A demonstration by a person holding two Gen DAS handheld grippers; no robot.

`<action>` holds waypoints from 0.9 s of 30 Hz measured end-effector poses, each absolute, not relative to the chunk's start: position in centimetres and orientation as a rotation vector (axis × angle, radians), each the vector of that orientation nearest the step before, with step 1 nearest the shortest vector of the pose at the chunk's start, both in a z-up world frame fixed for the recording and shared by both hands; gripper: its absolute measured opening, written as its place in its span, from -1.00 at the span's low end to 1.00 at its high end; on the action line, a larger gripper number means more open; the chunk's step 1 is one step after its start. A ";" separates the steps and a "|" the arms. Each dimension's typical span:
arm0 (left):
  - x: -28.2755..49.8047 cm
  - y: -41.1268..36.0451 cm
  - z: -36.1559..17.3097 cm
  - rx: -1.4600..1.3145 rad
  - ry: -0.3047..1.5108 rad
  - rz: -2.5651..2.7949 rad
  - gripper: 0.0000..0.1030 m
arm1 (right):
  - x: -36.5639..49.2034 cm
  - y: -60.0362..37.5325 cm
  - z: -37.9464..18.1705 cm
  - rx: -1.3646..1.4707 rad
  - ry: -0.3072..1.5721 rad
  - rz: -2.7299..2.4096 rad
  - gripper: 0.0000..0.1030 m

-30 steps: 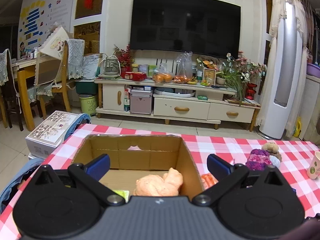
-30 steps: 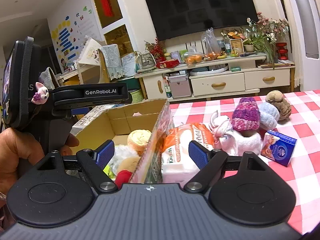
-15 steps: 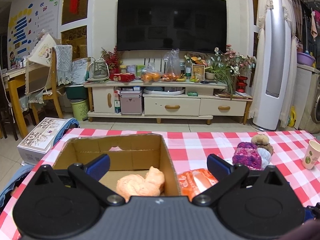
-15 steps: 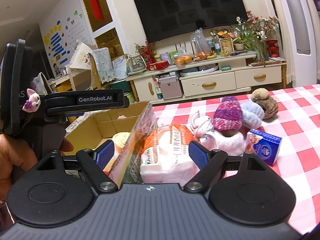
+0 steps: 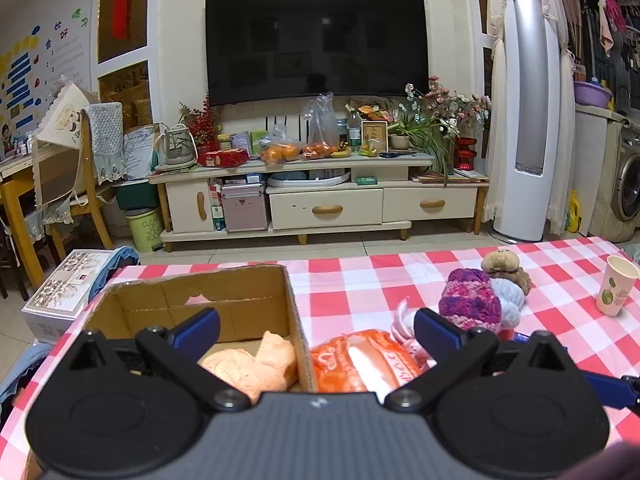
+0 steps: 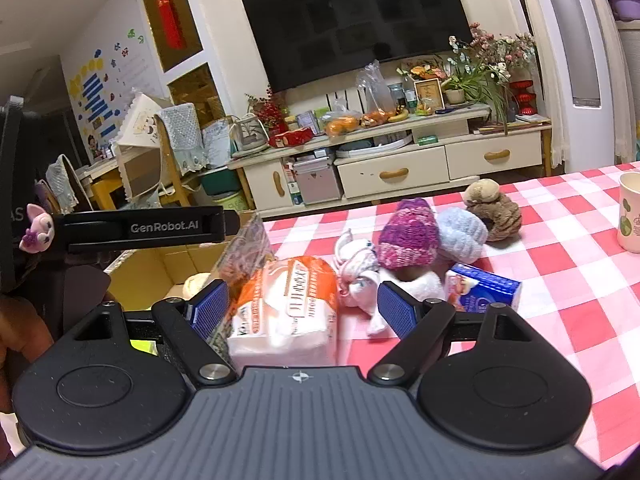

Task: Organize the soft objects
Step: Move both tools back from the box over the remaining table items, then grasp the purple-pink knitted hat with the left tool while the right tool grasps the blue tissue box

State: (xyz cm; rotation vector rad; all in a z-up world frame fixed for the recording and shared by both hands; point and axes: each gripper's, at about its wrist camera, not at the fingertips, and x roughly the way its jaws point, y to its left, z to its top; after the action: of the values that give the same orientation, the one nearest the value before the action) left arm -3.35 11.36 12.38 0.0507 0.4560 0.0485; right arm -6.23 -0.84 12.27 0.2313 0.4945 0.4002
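Here the right gripper (image 6: 302, 306) gapes around the tissue pack (image 6: 284, 312), nothing clamped. Closing off-centre could snag the box (image 6: 160, 268) flap leftward.

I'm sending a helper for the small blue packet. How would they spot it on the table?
On the red-checked tablecloth, find the heap of knitted things right of the cardboard box. The blue packet lies at its near edge, below the pale blue knit ball: the only flat, printed, boxy item among woolly ones.

We see a red-white checked cloth (image 5: 340, 280), brown box (image 5: 224, 300), orange-white tissue pack (image 6: 284, 304), purple-pink knit hat (image 6: 408, 236), pale blue hat (image 6: 462, 234), blue fingers (image 6: 394, 308).
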 end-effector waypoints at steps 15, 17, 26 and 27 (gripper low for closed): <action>-3.2 8.5 11.7 0.106 0.455 -0.002 0.98 | -5.8 -1.4 11.7 0.242 0.482 0.283 0.98; -3.1 8.1 11.6 0.109 0.456 -0.007 0.98 | -5.7 -1.8 11.5 0.236 0.476 0.259 0.98; -2.9 6.6 11.2 0.107 0.458 -0.052 0.98 | -4.2 -3.3 9.6 0.204 0.494 0.155 0.98; -2.8 6.4 11.1 0.107 0.457 -0.058 0.98 | -3.8 -3.5 9.2 0.197 0.503 0.148 0.98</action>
State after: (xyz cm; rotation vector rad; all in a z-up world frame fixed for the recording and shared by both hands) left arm -2.78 6.39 11.12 0.1069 0.4573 -0.0584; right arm -3.77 -3.52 9.22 0.1972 0.5030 0.1484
